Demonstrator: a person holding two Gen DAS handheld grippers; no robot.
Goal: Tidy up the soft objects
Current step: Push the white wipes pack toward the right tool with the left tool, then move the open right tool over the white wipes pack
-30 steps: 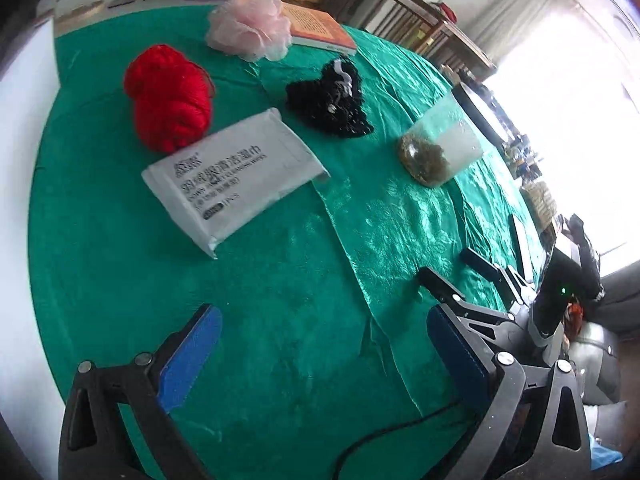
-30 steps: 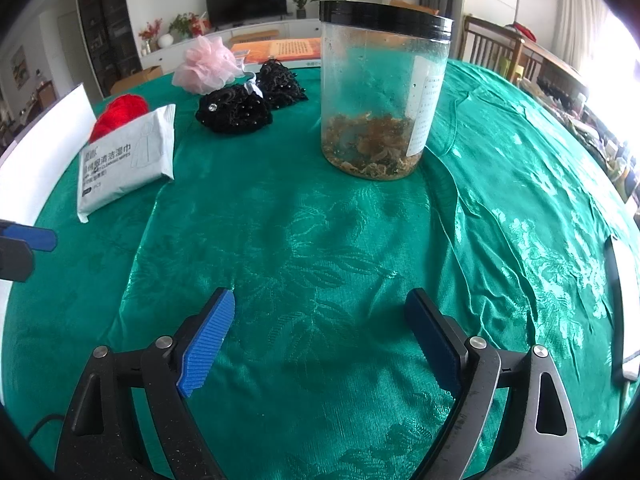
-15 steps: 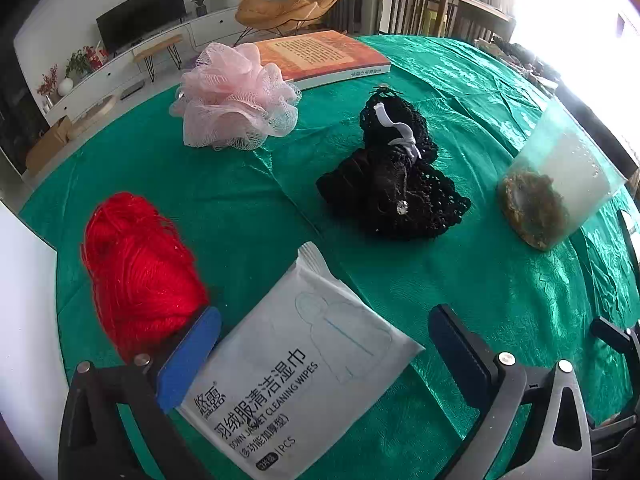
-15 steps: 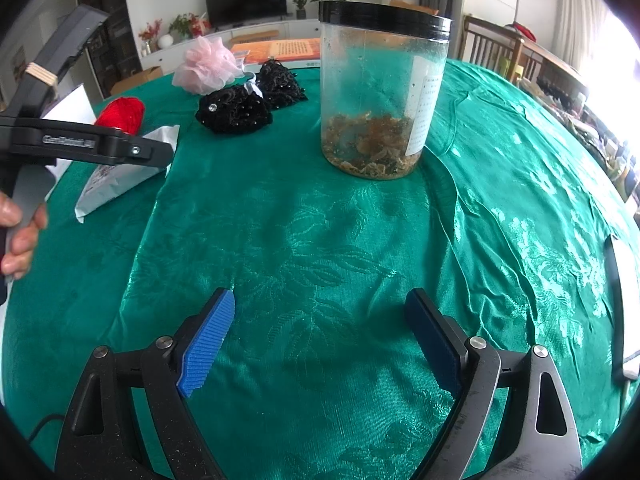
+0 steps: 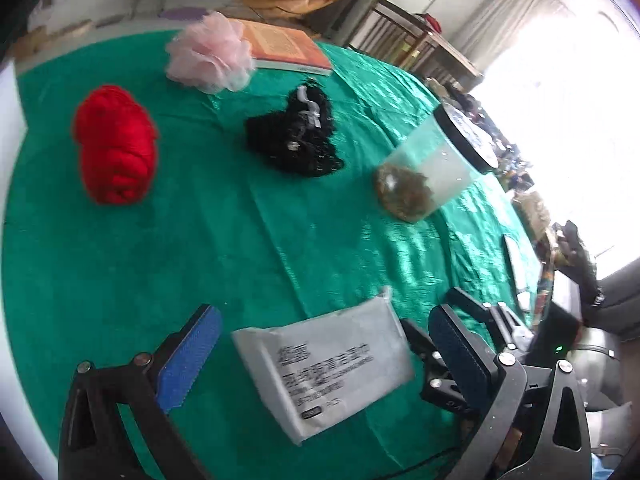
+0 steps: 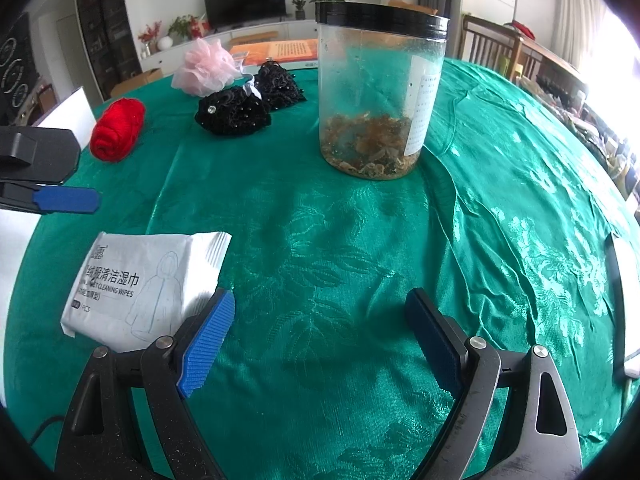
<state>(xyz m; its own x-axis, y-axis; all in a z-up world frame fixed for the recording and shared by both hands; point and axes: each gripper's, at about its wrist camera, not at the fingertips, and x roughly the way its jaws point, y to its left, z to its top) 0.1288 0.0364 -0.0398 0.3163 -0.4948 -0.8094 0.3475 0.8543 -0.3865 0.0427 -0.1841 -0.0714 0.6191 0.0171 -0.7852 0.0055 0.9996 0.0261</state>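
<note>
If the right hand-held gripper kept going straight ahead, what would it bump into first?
Probably the plastic jar. The right hand-held gripper is open and points across bare green tablecloth toward it. The wipes pack lies off to its left side, out of that line.

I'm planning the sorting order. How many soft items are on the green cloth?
4: wipes pack nearest, lying flat beside the right gripper; red yarn far left; black lace piece centre; pink pouf farthest. None seems hidden.
</note>
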